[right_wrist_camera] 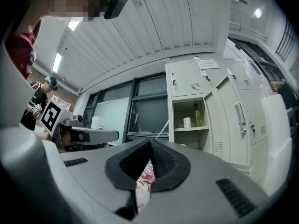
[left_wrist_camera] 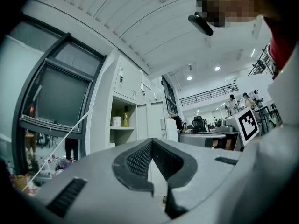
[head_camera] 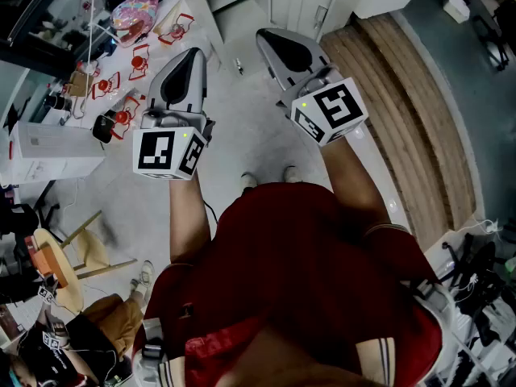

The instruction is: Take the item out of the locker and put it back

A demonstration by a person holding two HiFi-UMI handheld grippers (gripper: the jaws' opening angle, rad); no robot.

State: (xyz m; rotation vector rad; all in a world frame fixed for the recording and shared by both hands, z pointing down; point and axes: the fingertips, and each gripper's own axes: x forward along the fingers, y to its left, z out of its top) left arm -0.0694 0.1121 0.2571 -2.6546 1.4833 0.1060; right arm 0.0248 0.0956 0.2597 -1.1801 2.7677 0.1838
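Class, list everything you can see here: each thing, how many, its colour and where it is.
White metal locker: one, white, ahead, one compartment open.
Tall yellow bottle: one, yellow, on the open compartment's shelf.
White cylindrical container: one, white, beside the bottle.
Pink patterned bag: one, pink, upper left in head view.
White rectangular box: one, white, left edge.
Left gripper: one, grey, shut, empty.
Right gripper: one, grey, shut, empty.

**Both claws held out, closed and empty**

The person stands with the left forearm (head_camera: pixel 187 208) and right forearm (head_camera: pixel 348 180) stretched forward side by side. The left claw (head_camera: pixel 192 55) points toward 12 o'clock, roughly level, its jaws together with nothing between them. The right claw (head_camera: pixel 272 37) angles toward 11 o'clock, its jaws likewise closed on nothing. The two tips are near each other, not touching.
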